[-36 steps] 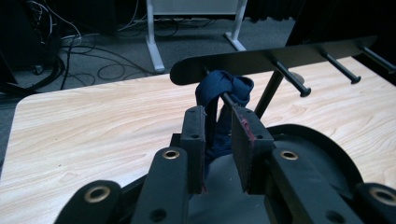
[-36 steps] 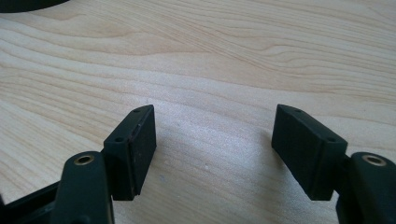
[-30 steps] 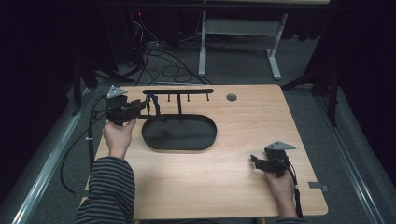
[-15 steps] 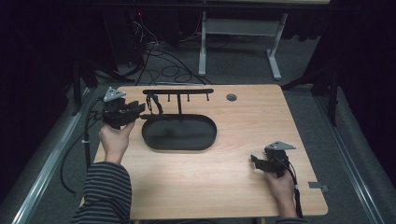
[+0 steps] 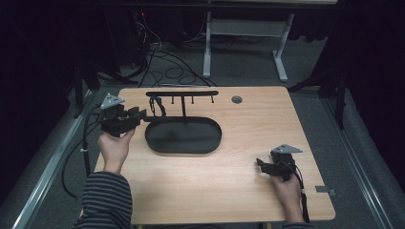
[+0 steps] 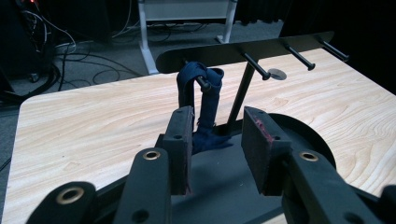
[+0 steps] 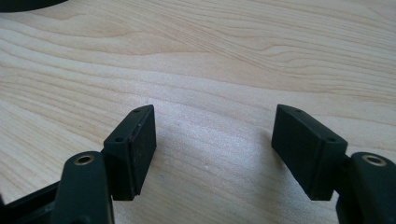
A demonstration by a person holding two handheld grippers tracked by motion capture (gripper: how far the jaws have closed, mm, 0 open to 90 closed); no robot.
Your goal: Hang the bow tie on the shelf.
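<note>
A black peg rack (image 5: 181, 93) stands on its oval base (image 5: 184, 136) at the table's back left. A dark blue strap (image 6: 208, 100) hangs looped over the leftmost peg, its lower end resting on the base (image 6: 299, 130). My left gripper (image 6: 218, 116) points at the strap from the left (image 5: 141, 114). Its jaws have just been opening, and the strap hangs just past the tips with no pad pressing on it. My right gripper (image 5: 260, 164) rests low over the table's front right, jaws wide open (image 7: 215, 121) with bare wood between them.
The rack's other pegs (image 6: 299, 58) are bare. A round cable hole (image 5: 236, 99) sits in the table behind the rack. Cables lie on the floor beyond the table's far edge, and a metal rail runs along the left side.
The left gripper's jaws stand wider apart than before, and that hand has edged slightly back from the rack. The right hand has not moved.
</note>
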